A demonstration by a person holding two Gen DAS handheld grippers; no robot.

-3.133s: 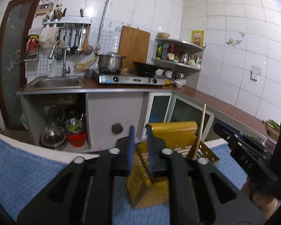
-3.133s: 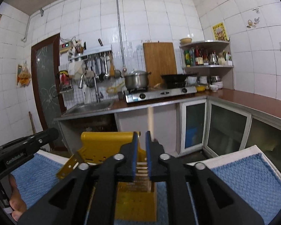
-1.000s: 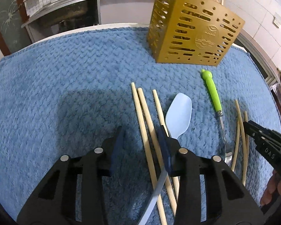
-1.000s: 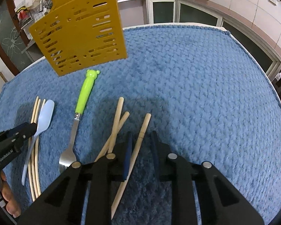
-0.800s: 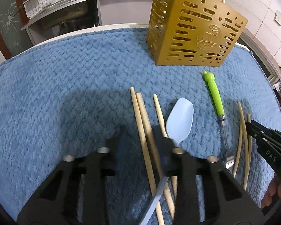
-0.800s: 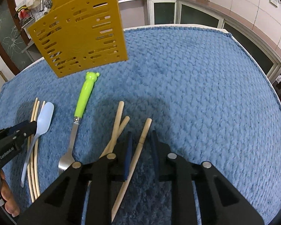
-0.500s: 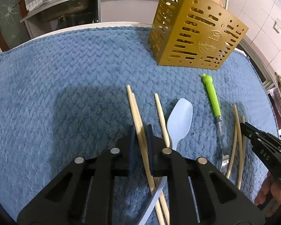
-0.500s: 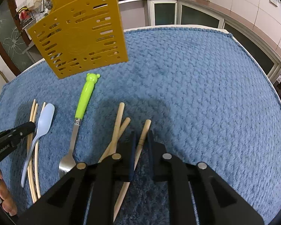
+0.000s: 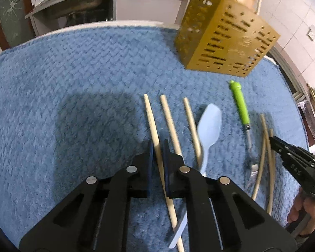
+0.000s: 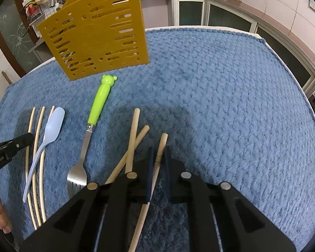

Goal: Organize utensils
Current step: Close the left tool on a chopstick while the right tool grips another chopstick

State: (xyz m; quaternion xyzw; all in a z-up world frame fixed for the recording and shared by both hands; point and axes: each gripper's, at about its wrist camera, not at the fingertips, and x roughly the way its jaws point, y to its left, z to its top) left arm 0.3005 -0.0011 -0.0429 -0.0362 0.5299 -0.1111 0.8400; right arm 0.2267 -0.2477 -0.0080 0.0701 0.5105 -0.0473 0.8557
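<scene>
Grippers sit nearest in both wrist views, each pinched tight on a single wooden chopstick. The left gripper (image 9: pixel 156 147) clamps the leftmost chopstick (image 9: pixel 151 117) of a group of three, its blue pads pressed against the stick's sides. The right gripper (image 10: pixel 158 153) grips the rightmost chopstick (image 10: pixel 160 147) of another group of three, again with the pads closed on it.

Just beyond, the other utensils lie on a blue towel (image 10: pixel 220 84). Two more chopsticks (image 9: pixel 172 124) lie beside the left gripper's stick, and a pale blue spoon (image 9: pixel 209 126) partly overlaps one of them. A fork with a green handle (image 10: pixel 100 98) lies between the two groups. Two crossed chopsticks (image 10: pixel 134 138) lie near the right gripper.

Farther back, a yellow slotted utensil holder (image 10: pixel 96 31) stands upright on the towel, with one chopstick standing inside. Behind it run kitchen cabinets (image 10: pixel 199 10).
</scene>
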